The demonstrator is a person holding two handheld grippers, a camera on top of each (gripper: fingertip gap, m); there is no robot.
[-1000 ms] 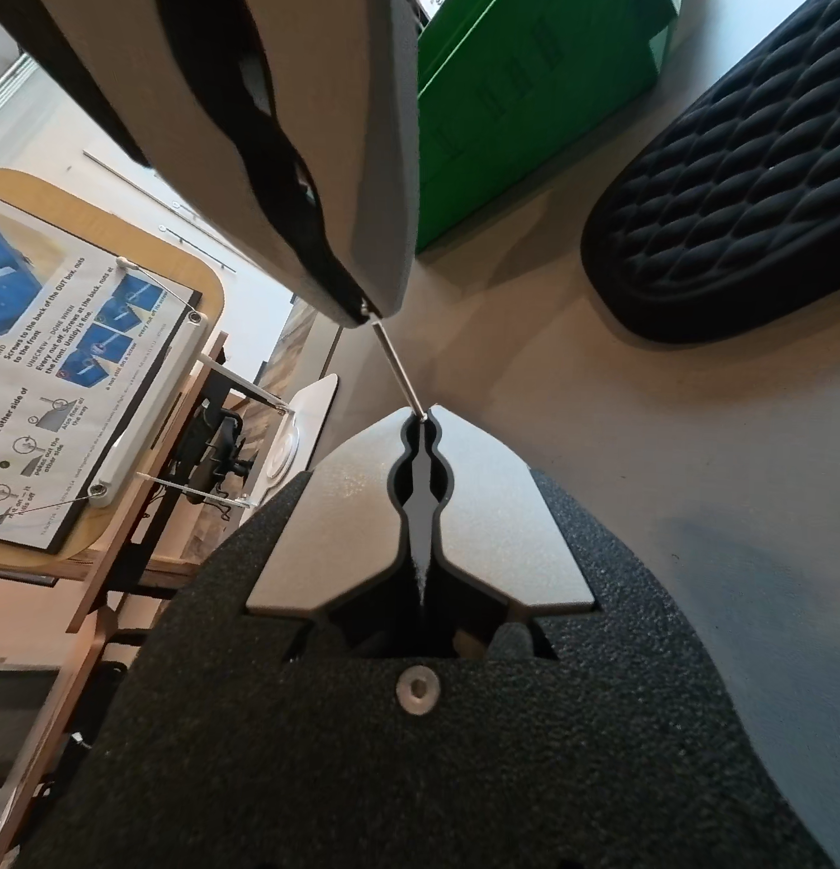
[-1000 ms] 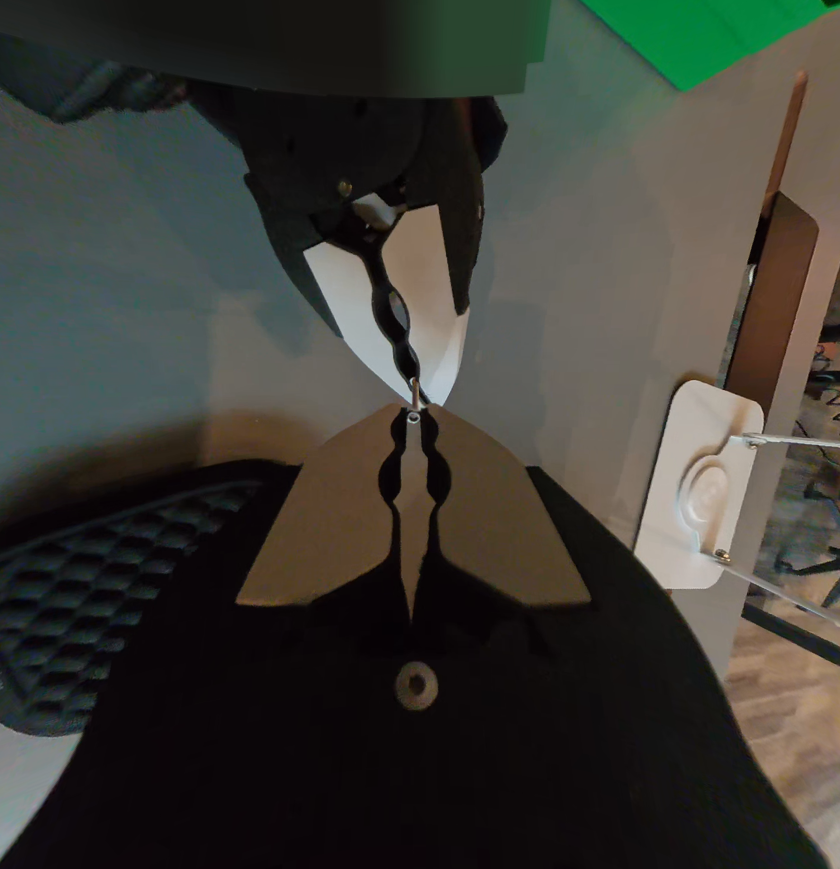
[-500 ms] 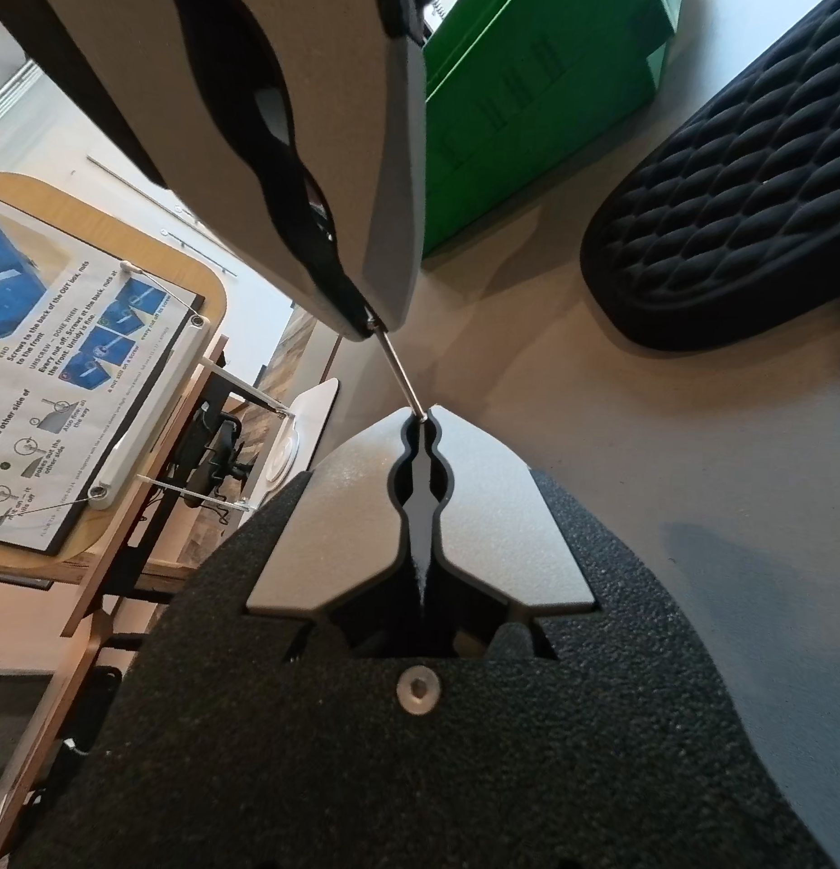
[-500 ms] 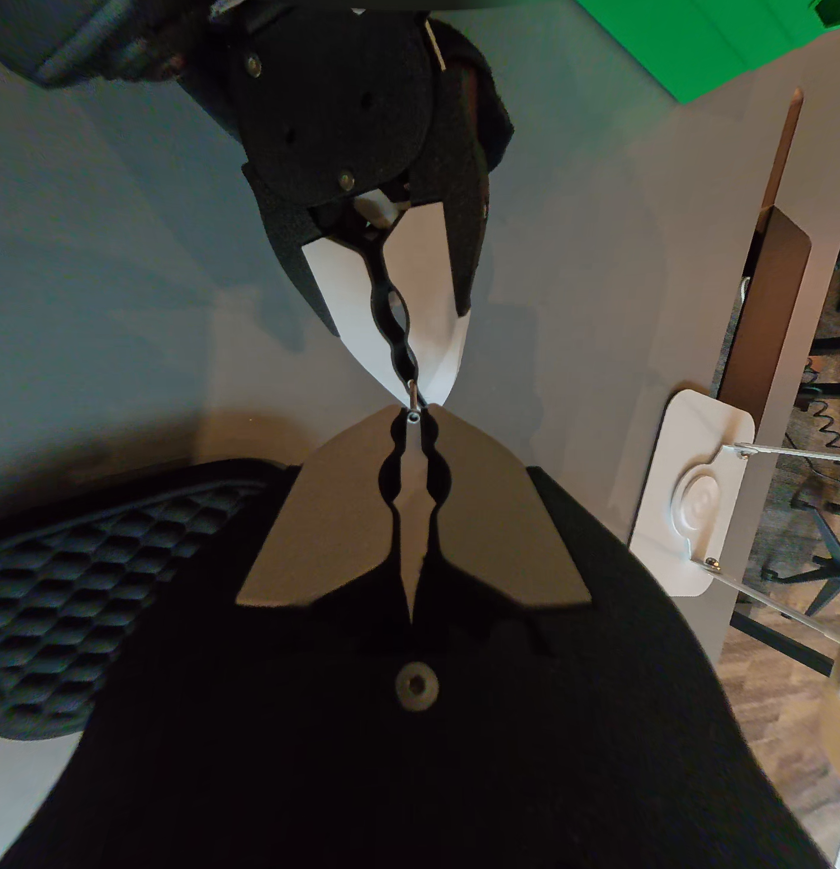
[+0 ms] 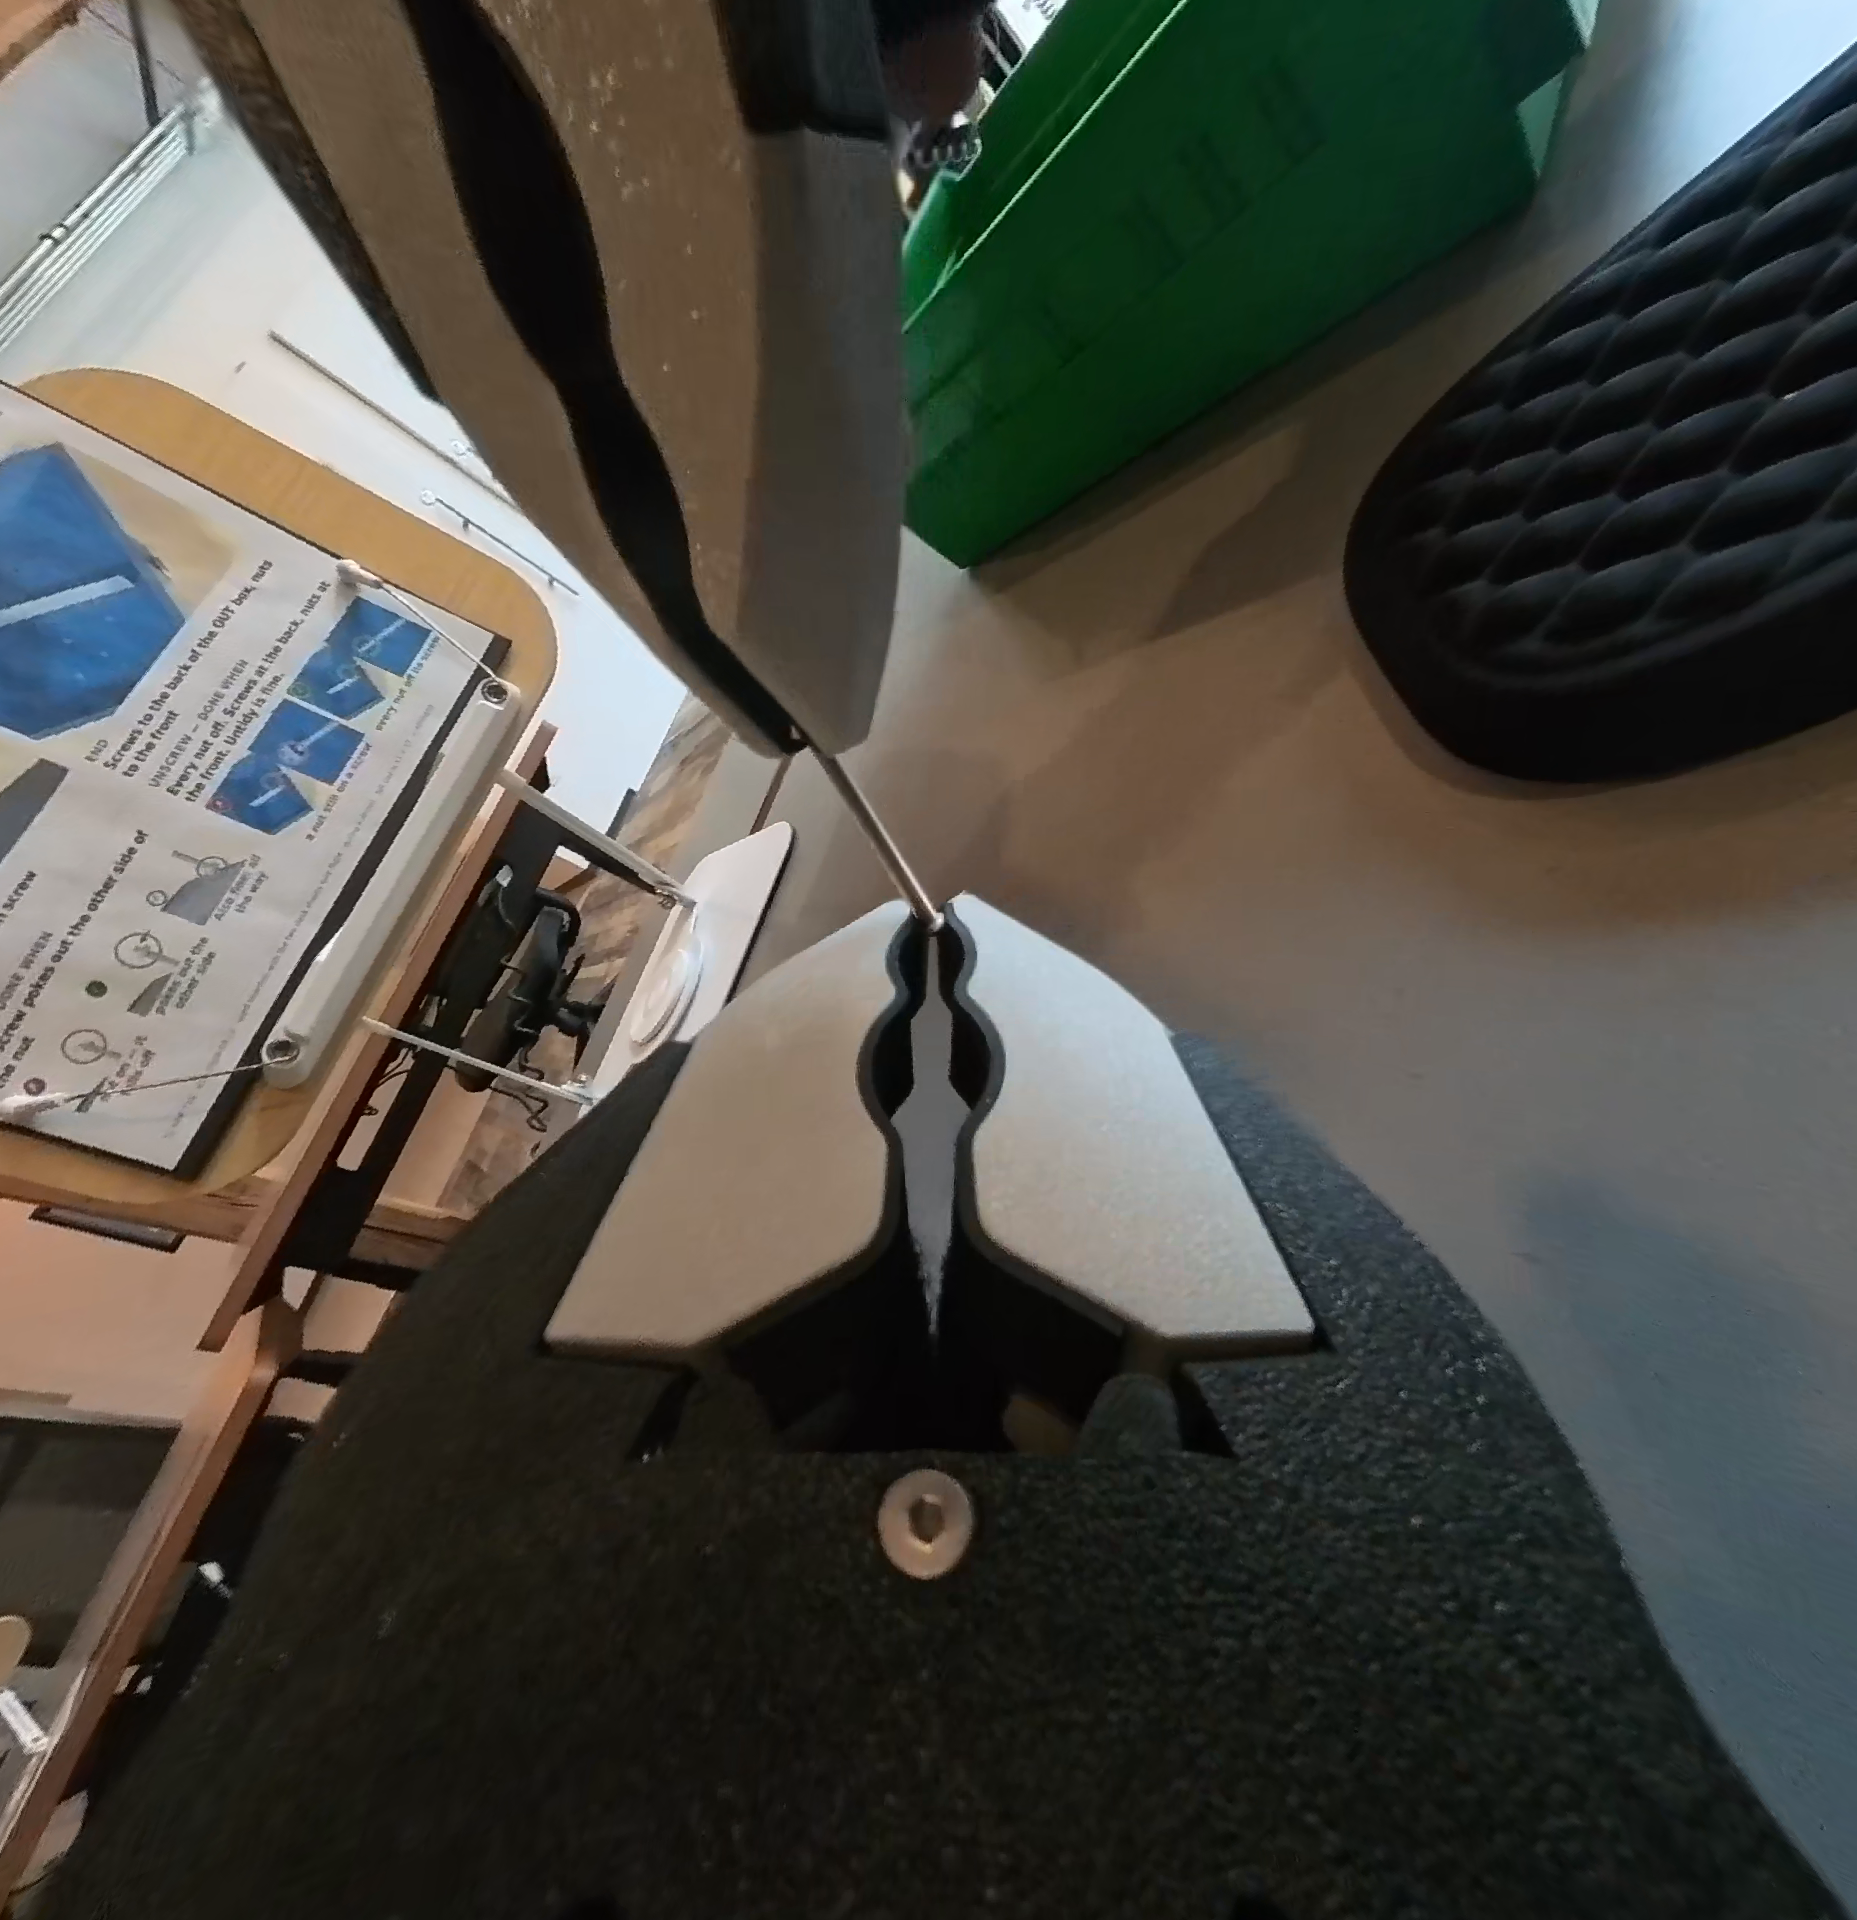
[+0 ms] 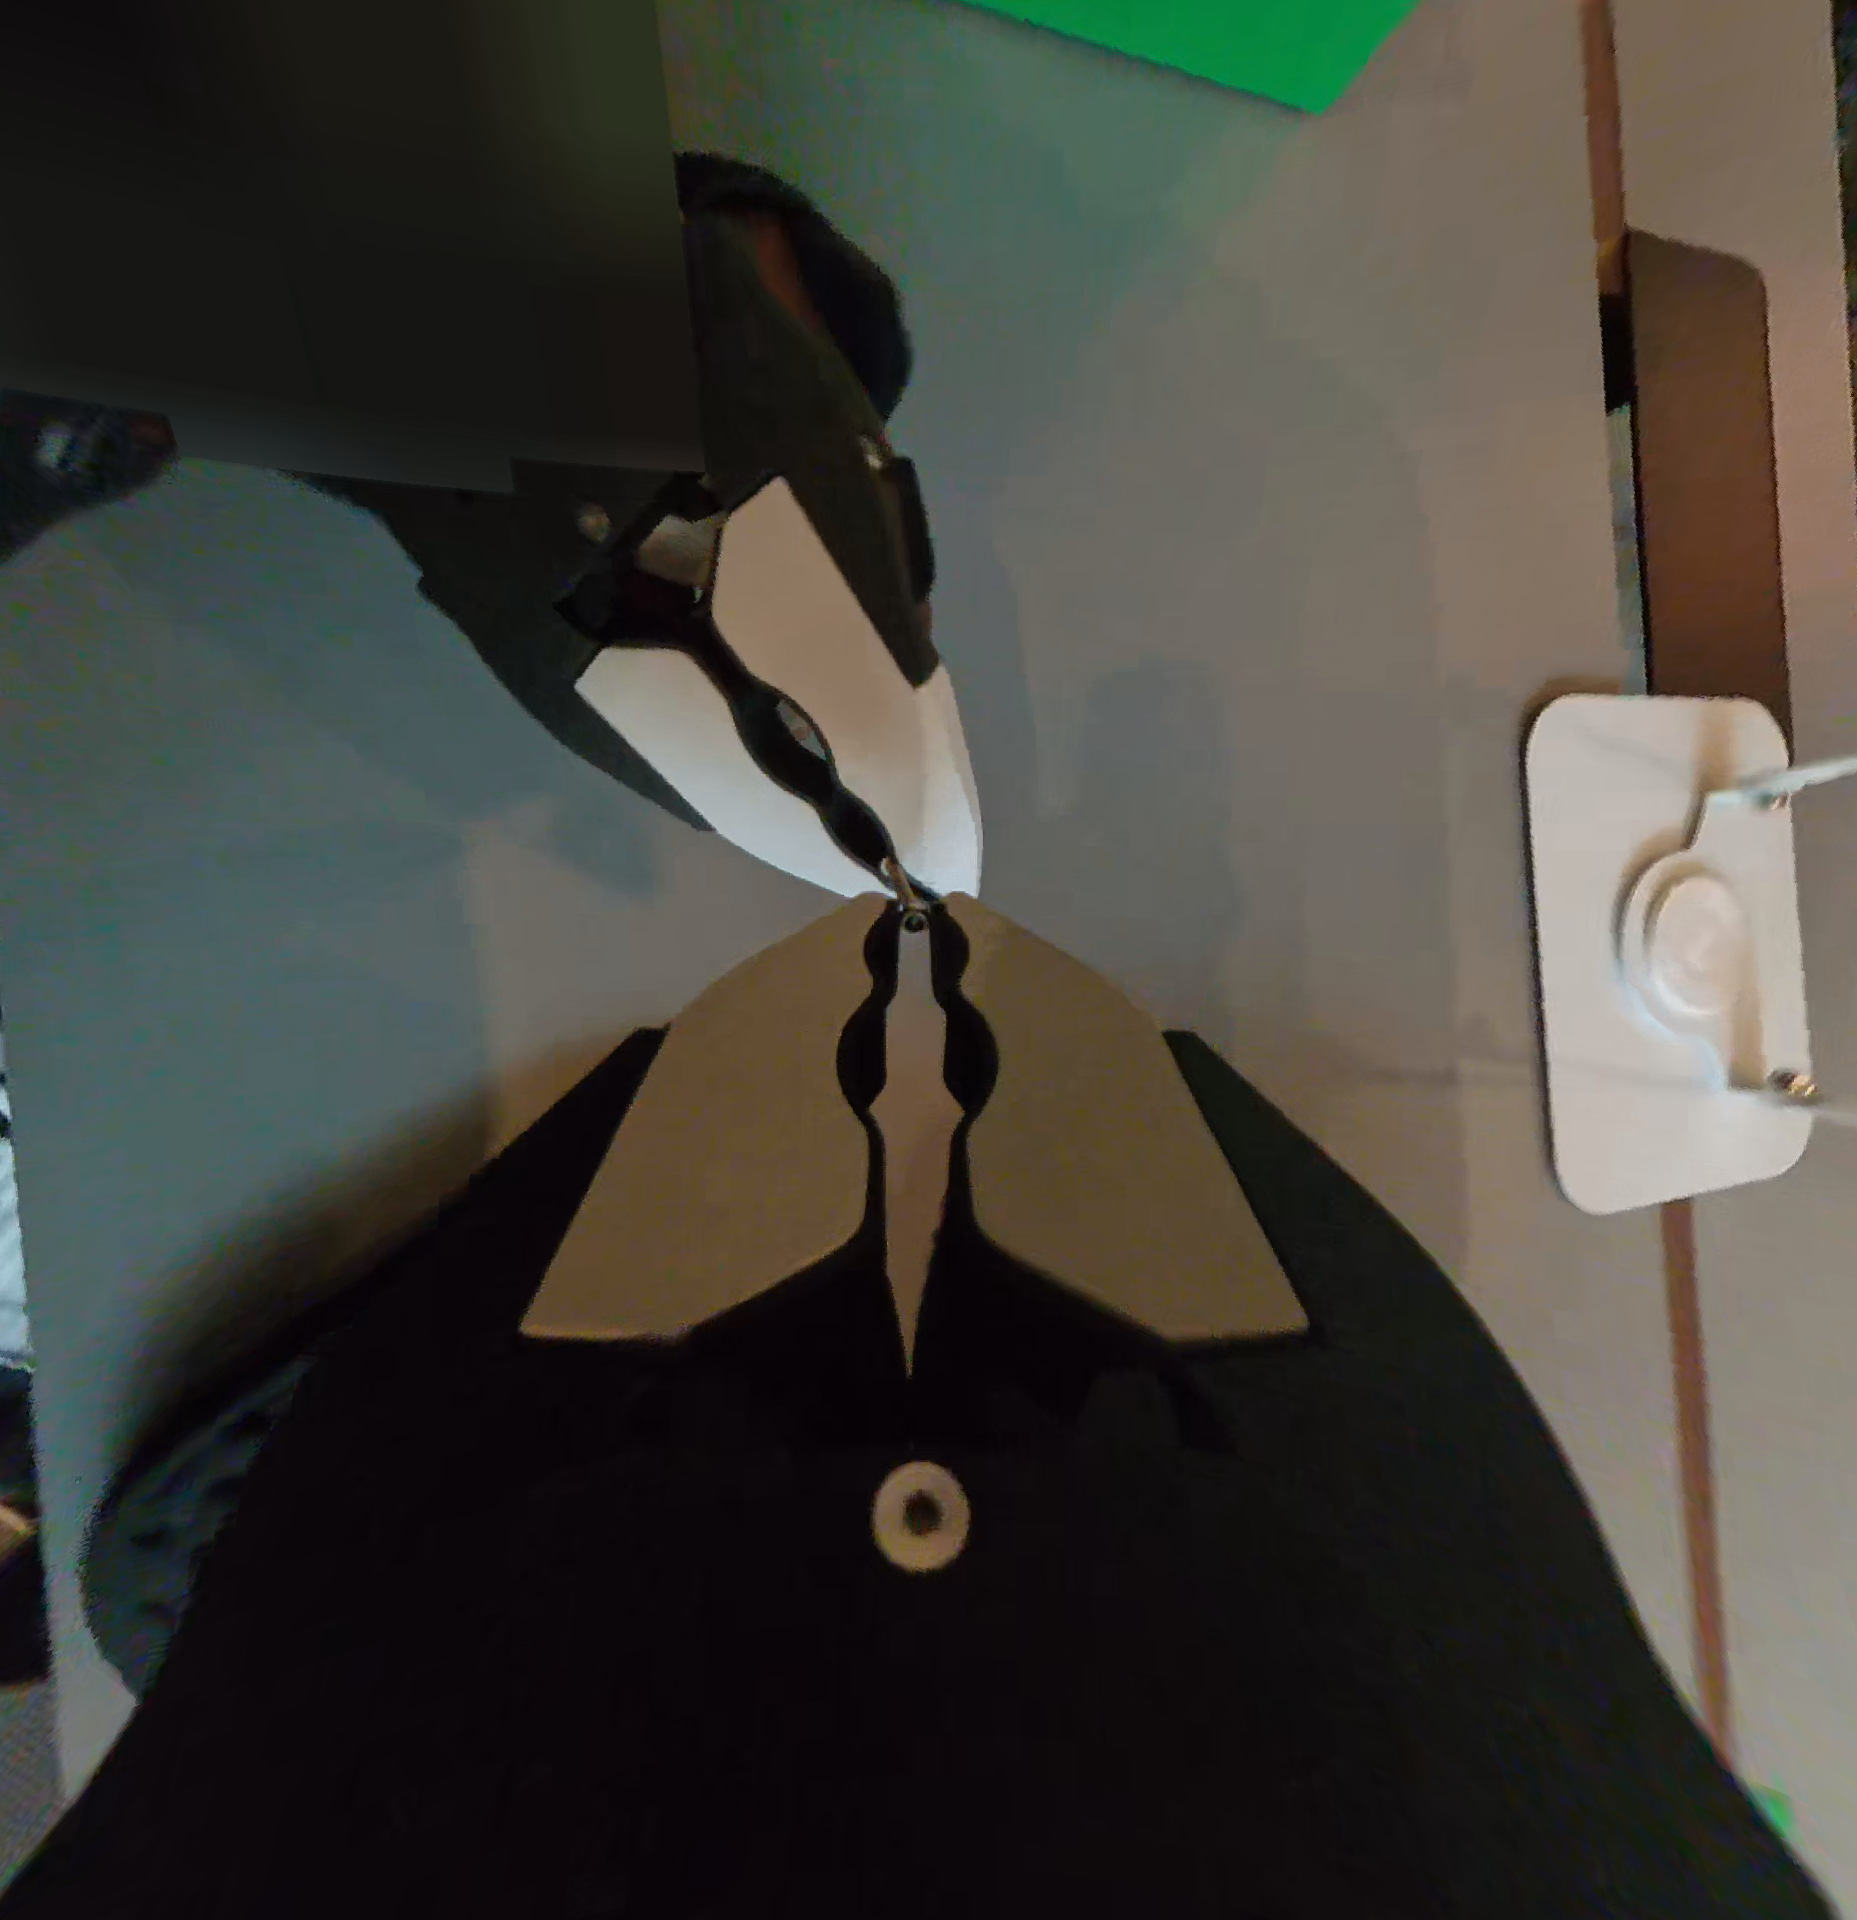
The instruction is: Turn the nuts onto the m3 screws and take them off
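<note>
Through the left wrist view, your left gripper (image 5: 929, 920) has its jaws nearly closed on the near end of a thin silver screw (image 5: 870, 840), pinched at the very tips. The shaft runs up and to the left into the tips of your right gripper (image 5: 799, 740), which comes down from the top of the picture, so the two grippers meet nose to nose above the grey table (image 5: 1423, 1039). The risk here: so little metal sits between the pads that a slight twist off the screw's axis could lever it out, and it would drop toward the table (a small thing to find again). A green bin (image 5: 1215, 260) and a black honeycomb mat (image 5: 1651, 499) lie beyond; an instruction sheet (image 5: 176, 779) stands on a wooden board to the left.

Through the right wrist view, your right gripper (image 6: 911, 918) has its jaws narrow, gripping a small metal piece at the tips, likely the nut (image 6: 911, 921), though it is too small to be sure. The screw (image 6: 900, 889) looks very short from here, reaching to the left gripper (image 6: 888, 868), which points down and right, tilted. If the two are not in line, the nut may cross-thread or jam.
</note>
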